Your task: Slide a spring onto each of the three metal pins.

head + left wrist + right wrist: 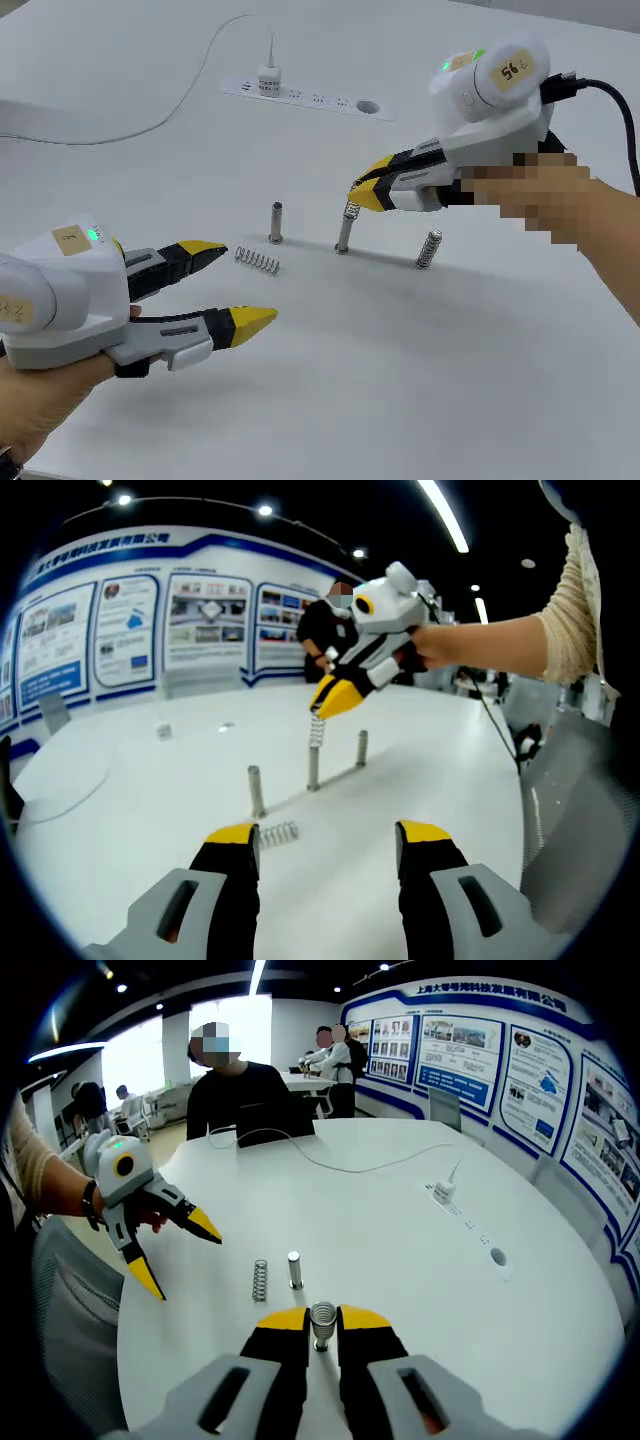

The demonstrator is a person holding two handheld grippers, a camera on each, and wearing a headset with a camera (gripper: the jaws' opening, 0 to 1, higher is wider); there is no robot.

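Steel pins, three of them, stand in a row on the white desk [420, 380]. I'm using the middle pin [344, 238] as reference.

- Right-hand pin [429, 249], to the right of the middle pin: it wears a spring along its length, so I judge that one done.
- Middle pin, in progress: your right gripper [358, 196] has its jaws pinched narrow on the held spring [352, 210]. The spring's lower end sits at the pin's top and is not yet slid down.
- Left-hand pin [276, 222], to the left of the middle pin: bare.
- Loose spring [257, 260]: it lies flat on the desk, left of and nearer to you than the middle pin. It is close to the bare pin's base but apart from it.
- Your left gripper [245, 285] hovers near the loose spring, jaws wide, holding nothing.

Count: three pins, three springs (one seated, one held, one loose), two grippers.

My estimate is one third done with the second underway. What's left, as I read it, is to push the held spring down, then pick up the loose spring and thread it onto the left-hand pin.
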